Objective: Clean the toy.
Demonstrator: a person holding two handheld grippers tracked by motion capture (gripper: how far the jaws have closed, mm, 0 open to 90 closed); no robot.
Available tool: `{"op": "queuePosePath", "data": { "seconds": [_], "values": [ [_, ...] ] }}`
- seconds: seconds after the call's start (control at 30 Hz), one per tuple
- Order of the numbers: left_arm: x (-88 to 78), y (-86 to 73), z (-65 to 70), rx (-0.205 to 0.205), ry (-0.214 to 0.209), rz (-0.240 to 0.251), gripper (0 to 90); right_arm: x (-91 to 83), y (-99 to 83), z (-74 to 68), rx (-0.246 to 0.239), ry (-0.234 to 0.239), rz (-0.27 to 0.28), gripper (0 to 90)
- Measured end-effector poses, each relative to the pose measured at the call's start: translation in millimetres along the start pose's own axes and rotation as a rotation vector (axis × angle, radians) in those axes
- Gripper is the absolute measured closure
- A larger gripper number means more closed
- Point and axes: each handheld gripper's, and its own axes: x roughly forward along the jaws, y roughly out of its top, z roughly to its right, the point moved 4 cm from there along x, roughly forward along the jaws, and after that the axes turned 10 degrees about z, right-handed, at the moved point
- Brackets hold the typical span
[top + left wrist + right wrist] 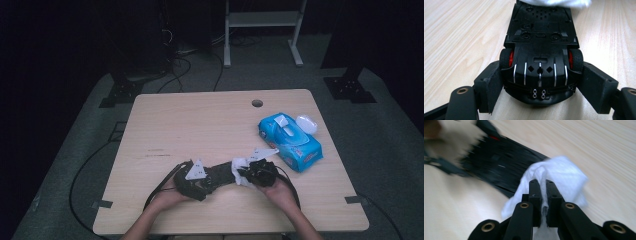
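Note:
A black toy car with red wheel hubs lies upside down on the wooden table. My left gripper is shut on one end of it, and its pads press the body just behind the wheels. In the high view the left gripper holds the car near the table's front edge. My right gripper is shut on a crumpled white wipe. The wipe rests against the far end of the car. From above, the right gripper and wipe sit just right of the car.
A blue pack of wet wipes with its white lid flipped open lies at the right of the table. A round cable hole sits near the back edge. Cables trail off the front edge.

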Motion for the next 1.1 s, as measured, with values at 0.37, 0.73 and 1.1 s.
{"op": "queuePosePath", "data": {
  "seconds": [0.37,0.73,1.1],
  "values": [
    [2.5,0.7,2.4,0.002,-0.005,0.001,24.2,5.4,4.7,-12.5,-0.022,0.020,0.022,83.5],
    [3.4,5.3,6.5,0.003,-0.029,0.023,24.3,18.6,8.5,-1.9,-0.023,-0.060,0.076,85.1],
    [7.1,5.6,12.3,0.023,-0.048,0.011,24.1,25.1,15.6,-21.6,-0.069,-0.035,0.100,84.9]
  ]
}}
